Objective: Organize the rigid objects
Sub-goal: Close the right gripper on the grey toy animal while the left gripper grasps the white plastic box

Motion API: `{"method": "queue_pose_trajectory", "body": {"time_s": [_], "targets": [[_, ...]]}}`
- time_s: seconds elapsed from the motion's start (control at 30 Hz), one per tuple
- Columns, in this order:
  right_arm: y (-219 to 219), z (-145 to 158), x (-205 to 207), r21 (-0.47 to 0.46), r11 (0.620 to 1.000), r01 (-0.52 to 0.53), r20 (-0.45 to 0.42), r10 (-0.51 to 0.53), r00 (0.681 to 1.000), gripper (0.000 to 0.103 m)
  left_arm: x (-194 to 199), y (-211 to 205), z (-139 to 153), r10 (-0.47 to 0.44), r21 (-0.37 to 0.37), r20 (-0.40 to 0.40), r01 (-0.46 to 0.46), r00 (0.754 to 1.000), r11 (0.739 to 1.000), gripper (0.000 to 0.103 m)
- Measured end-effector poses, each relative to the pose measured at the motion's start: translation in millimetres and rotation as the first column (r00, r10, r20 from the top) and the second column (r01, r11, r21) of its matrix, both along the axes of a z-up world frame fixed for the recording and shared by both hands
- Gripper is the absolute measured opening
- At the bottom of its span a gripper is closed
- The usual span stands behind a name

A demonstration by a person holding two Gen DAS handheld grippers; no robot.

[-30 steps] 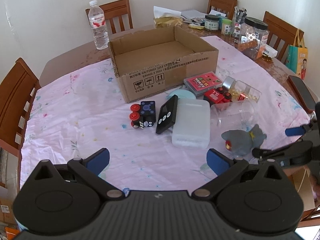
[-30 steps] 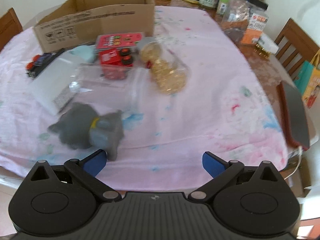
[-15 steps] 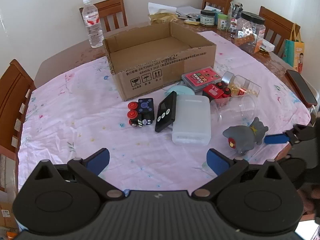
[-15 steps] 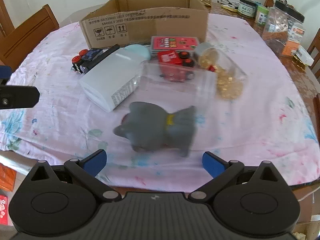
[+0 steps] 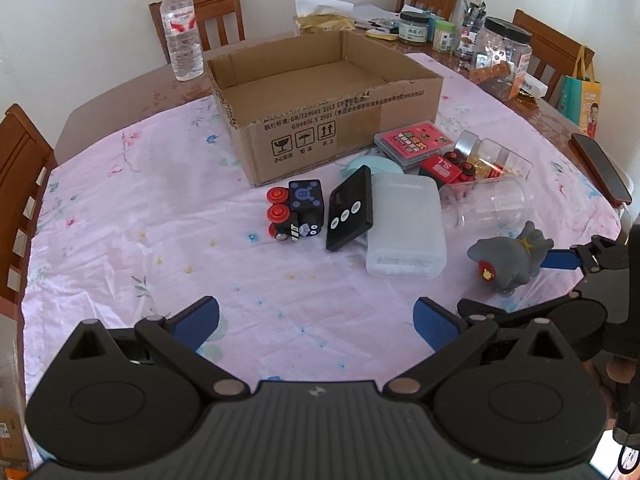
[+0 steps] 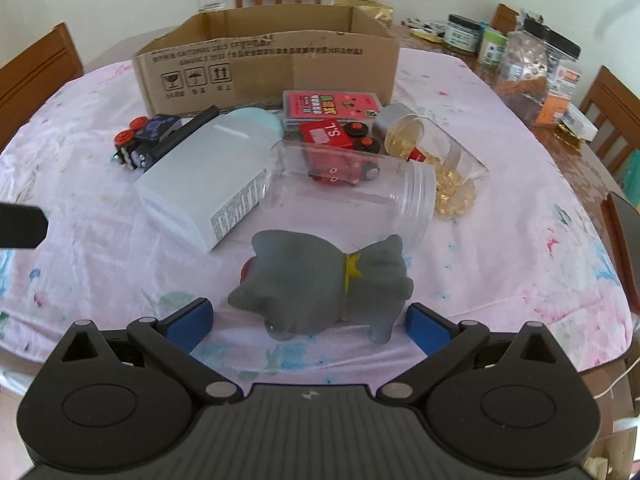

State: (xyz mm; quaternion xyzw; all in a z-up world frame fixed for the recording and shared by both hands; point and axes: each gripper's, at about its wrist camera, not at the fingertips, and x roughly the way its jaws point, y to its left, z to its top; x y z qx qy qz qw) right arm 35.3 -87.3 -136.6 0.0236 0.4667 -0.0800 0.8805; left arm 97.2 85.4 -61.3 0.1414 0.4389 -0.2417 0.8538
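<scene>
A grey toy animal [image 6: 320,284] [image 5: 508,258] lies on the pink cloth at the near right edge. My right gripper [image 6: 308,322] is open, its blue pads on either side of the toy without touching it. My left gripper [image 5: 316,318] hangs open over bare cloth, holding nothing. An open cardboard box [image 5: 320,104] stands empty at the back. Before it lie a black toy train [image 5: 296,210], a black remote [image 5: 351,208], a white plastic box [image 5: 406,228], a clear jar [image 5: 486,202], a red toy train [image 5: 446,168], a pink card case [image 5: 414,142] and a jar of gold bits [image 5: 494,158].
A water bottle [image 5: 181,36] stands behind the box at the left. Jars and clutter [image 5: 500,56] crowd the far right of the table. A dark phone [image 5: 600,168] lies on the right edge. Wooden chairs [image 5: 20,168] ring the table.
My right gripper swung left and moved in on the grey toy, which now sits between its open fingers. The left gripper drew back a little and rose.
</scene>
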Motion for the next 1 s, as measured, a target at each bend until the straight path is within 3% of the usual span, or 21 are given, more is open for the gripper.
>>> {"method": "queue_pose_trajectory", "body": {"time_s": [0.27,0.47,0.8,1.0], "targets": [[0.4,1.9,8.1,-0.001,1.000,0.030,-0.033,-0.030,0.999,0.103,7.1,1.4,-10.3,-0.058,-0.009,-0.021,0.058,0.998,0.998,0.102],[6.2,9.5,9.4,-0.057,0.998,0.026,-0.018,-0.027,0.999,0.103,11.3,-2.3,-16.6,-0.096,-0.034,-0.023,0.095,0.995,0.995,0.102],[4.0,20.6,8.2,-0.064,0.998,-0.016,-0.020,0.015,1.000,0.079,12.3,-22.5,-25.5,-0.123,-0.067,0.000,0.122,0.992,0.990,0.101],[-9.2,23.5,6.6,-0.031,0.998,-0.056,-0.033,0.054,0.998,0.078,14.7,-39.8,-32.0,-0.121,-0.093,-0.011,0.120,0.993,0.988,0.091]]}}
